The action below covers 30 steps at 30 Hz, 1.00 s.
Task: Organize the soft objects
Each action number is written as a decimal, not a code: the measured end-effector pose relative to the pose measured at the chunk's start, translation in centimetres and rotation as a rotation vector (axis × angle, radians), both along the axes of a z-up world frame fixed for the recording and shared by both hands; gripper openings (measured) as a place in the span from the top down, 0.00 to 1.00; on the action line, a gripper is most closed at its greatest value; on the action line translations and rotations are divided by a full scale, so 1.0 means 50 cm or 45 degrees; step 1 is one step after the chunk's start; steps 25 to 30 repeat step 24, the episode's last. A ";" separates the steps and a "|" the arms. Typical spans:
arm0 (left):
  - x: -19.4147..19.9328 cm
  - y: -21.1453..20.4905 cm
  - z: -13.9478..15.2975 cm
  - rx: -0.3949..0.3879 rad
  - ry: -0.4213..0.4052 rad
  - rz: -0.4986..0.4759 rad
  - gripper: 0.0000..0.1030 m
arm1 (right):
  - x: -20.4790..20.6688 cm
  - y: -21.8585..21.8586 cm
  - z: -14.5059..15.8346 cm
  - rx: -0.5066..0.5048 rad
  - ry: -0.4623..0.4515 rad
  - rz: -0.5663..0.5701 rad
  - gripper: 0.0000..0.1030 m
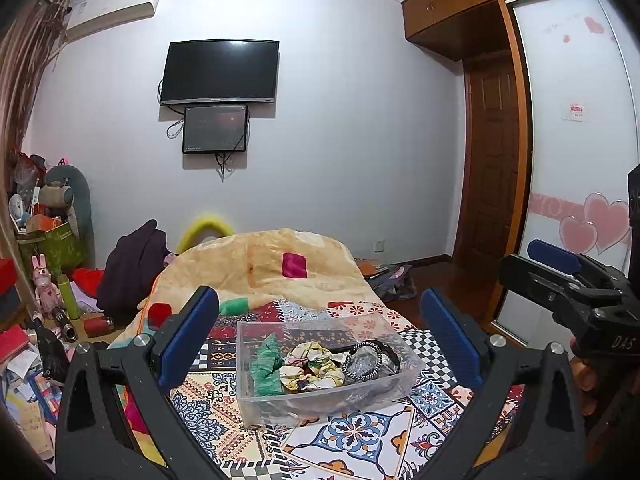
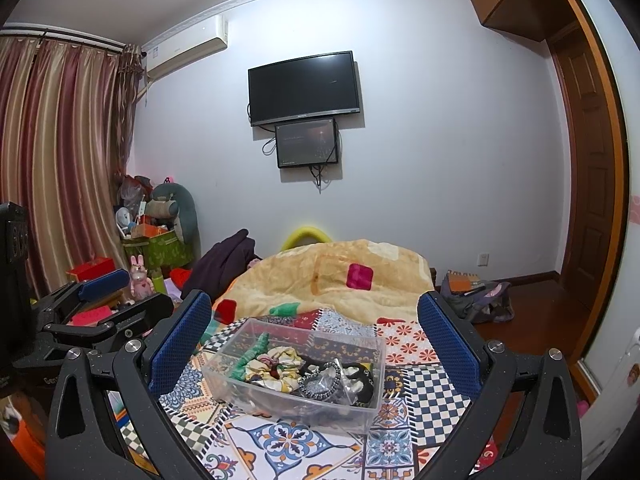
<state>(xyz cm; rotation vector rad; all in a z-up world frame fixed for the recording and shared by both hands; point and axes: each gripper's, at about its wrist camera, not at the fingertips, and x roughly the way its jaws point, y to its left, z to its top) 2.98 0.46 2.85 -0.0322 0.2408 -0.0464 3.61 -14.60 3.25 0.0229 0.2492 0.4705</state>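
Note:
A clear plastic box (image 1: pixel 320 394) sits on the patterned bedspread (image 1: pixel 352 436). It holds a green scrunchie (image 1: pixel 266 364), a floral yellow scrunchie (image 1: pixel 314 364) and dark hair ties (image 1: pixel 370 360). My left gripper (image 1: pixel 320 340) is open and empty, held above and just before the box. My right gripper (image 2: pixel 316 340) is also open and empty, over the same box (image 2: pixel 296 394), where the scrunchies (image 2: pixel 276 362) and hair ties (image 2: pixel 324 378) show. The right gripper also shows at the right edge of the left wrist view (image 1: pixel 560 276).
A folded beige quilt (image 1: pixel 264 268) lies behind the box. A dark garment (image 1: pixel 132 264) is at its left. Cluttered toys, boxes and bottles (image 1: pixel 52 280) fill the floor at left. A bag and books (image 2: pixel 476 296) lie on the wooden floor at right. Wardrobe at far right.

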 end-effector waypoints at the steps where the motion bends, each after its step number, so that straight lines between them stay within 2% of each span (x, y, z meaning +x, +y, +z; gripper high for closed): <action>1: 0.000 0.000 0.000 0.001 0.000 -0.001 0.01 | 0.000 0.001 0.002 -0.001 0.002 0.000 0.00; 30: 0.002 -0.002 -0.003 0.002 0.016 -0.024 0.01 | 0.003 0.011 -0.002 -0.016 0.018 -0.016 0.00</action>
